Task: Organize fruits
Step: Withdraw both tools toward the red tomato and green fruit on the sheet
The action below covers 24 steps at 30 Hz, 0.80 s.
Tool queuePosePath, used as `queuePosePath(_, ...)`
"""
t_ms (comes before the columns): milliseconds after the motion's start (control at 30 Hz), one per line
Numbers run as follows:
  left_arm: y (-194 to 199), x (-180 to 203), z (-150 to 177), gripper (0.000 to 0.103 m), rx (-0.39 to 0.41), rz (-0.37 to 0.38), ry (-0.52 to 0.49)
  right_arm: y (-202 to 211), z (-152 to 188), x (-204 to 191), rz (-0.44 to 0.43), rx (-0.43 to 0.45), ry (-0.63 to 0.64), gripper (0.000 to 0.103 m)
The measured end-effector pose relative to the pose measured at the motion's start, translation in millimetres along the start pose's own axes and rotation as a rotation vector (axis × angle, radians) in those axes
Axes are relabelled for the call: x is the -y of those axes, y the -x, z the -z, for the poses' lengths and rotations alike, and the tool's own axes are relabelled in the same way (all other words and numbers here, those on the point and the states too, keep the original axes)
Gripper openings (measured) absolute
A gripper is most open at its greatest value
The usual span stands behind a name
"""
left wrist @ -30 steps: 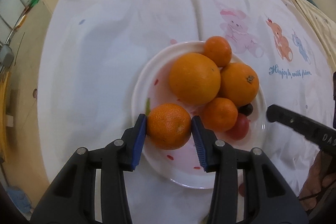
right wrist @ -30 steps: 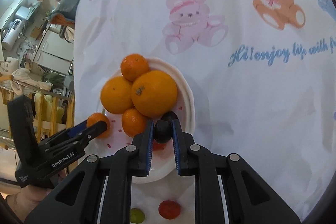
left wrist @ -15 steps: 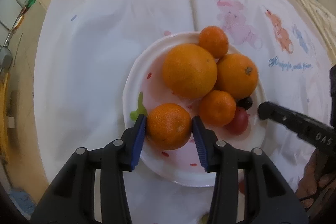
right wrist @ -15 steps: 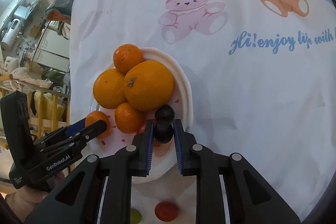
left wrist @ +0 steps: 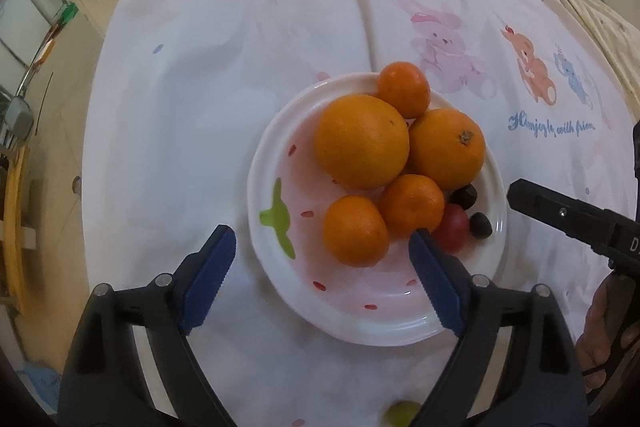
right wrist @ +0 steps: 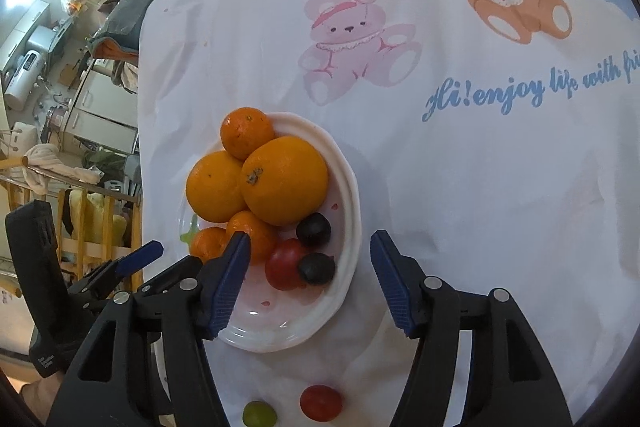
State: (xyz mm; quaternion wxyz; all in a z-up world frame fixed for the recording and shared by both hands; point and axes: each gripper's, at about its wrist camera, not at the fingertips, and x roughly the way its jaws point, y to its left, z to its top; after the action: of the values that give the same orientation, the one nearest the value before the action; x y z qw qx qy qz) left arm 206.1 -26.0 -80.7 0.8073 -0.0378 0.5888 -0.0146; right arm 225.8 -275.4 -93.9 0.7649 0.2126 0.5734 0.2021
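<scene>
A white plate (left wrist: 256, 195) on the printed cloth holds two big oranges (left wrist: 362, 142), three mandarins, a red tomato (left wrist: 452, 233) and two dark grapes (left wrist: 480, 225). My left gripper (left wrist: 321, 233) hangs over the plate's near side, its jaws opening. The nearest mandarin (left wrist: 355, 231) rests on the plate between them, untouched by either pad. My right gripper (right wrist: 310, 238) is over the plate's other side, its jaws opening too. A dark grape (right wrist: 317, 268) lies on the plate (right wrist: 352, 211) beside the tomato (right wrist: 285, 264), clear of both blue pads.
A red tomato (right wrist: 321, 403) and a green grape (right wrist: 259, 414) lie on the cloth just short of the plate. The table edge drops off to the left, with household clutter (right wrist: 60, 67) beyond. A hand (left wrist: 604, 347) holds the right gripper's handle.
Both grippers were shut, the left on a mandarin and the right on a dark grape. Both have spread their jaws, and each fruit now rests on the plate.
</scene>
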Motion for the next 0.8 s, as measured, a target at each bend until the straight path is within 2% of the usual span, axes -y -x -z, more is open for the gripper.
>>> queuePosePath(233,11.9,-7.7,3.2,0.086,0.017,0.014,0.058,19.8,6.1,4.3,-0.011,0.038,-0.032,0.065)
queuePosePath(500,44.9,-2.1,16.9,0.086,0.096,0.013,0.017,54.6,21.9,3.7,0.006,0.097,-0.032,0.065)
queuePosePath(800,67.6,-4.0,46.2,0.086,0.078,0.057,0.011,81.0,61.3,9.8,0.011,0.121,-0.082,0.065)
